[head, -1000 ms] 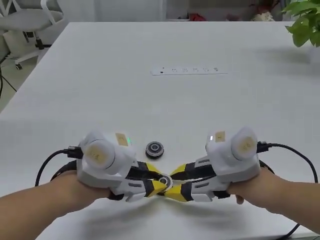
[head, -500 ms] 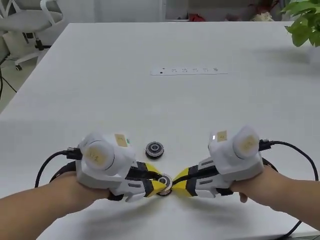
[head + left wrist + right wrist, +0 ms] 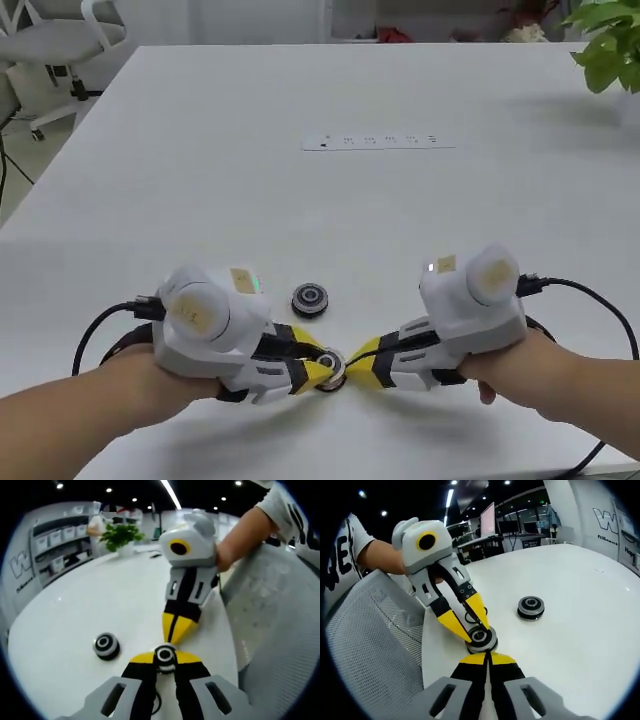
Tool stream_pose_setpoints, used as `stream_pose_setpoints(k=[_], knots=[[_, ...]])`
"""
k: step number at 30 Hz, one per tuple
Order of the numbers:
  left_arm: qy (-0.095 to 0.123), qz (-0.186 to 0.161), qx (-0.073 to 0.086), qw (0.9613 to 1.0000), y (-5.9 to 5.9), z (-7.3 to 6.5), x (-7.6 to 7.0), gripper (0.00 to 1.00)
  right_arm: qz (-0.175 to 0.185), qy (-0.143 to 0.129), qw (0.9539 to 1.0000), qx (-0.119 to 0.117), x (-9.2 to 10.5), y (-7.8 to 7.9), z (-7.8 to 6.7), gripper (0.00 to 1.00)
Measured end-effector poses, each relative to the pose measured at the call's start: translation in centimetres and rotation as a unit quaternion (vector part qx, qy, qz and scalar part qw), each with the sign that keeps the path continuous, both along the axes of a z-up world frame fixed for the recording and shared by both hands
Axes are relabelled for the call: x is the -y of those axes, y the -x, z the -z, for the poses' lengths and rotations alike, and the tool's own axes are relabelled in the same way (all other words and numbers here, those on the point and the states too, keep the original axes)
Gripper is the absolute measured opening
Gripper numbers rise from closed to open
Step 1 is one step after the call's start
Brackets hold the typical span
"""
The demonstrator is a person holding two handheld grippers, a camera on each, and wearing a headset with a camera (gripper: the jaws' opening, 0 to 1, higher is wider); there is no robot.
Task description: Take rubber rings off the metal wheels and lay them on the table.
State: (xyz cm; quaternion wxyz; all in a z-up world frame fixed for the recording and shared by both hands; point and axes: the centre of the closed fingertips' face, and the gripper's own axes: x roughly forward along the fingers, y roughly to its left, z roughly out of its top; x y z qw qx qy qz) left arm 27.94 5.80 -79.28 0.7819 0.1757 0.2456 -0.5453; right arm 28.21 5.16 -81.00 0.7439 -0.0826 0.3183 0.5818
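Rubber, black and ring-shaped, bands a round metal wheel (image 3: pixel 330 364) at the near side of the smooth white surface (image 3: pixel 300 200). The left claw (image 3: pixel 321 368) pinches it between narrowly parted yellow tips; the right claw (image 3: pixel 353 358), jaws pressed together, touches its rim. A second wheel (image 3: pixel 310 298) lies flat nearby.
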Motion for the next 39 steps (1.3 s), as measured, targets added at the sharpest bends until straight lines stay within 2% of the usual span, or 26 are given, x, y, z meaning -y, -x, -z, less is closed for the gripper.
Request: stream_pose_setpoints(k=[5,16,20,29,39], knots=[[0.0,0.001,0.001,1.0,0.0,0.0,0.0,0.13,0.023,-0.014,0.999,-0.037,0.2,-0.1,0.0,0.0],[-0.006,0.003,0.005,1.0,0.1,0.0,0.0,0.13,0.045,-0.028,0.9965,-0.064,0.3,-0.3,-0.1,0.0],[-0.005,0.004,0.004,1.0,0.1,0.0,0.0,0.13,0.071,-0.055,0.993,-0.077,0.4,-1.2,-0.9,0.0],[-0.011,0.003,0.007,0.9999,0.1,0.0,0.1,0.12,0.073,-0.068,0.9919,-0.079,0.0,-1.0,-1.5,0.0],[-0.013,0.002,0.007,0.9999,0.0,0.0,0.1,0.12,0.064,-0.065,0.993,-0.075,-0.4,-0.7,-1.7,0.0]])
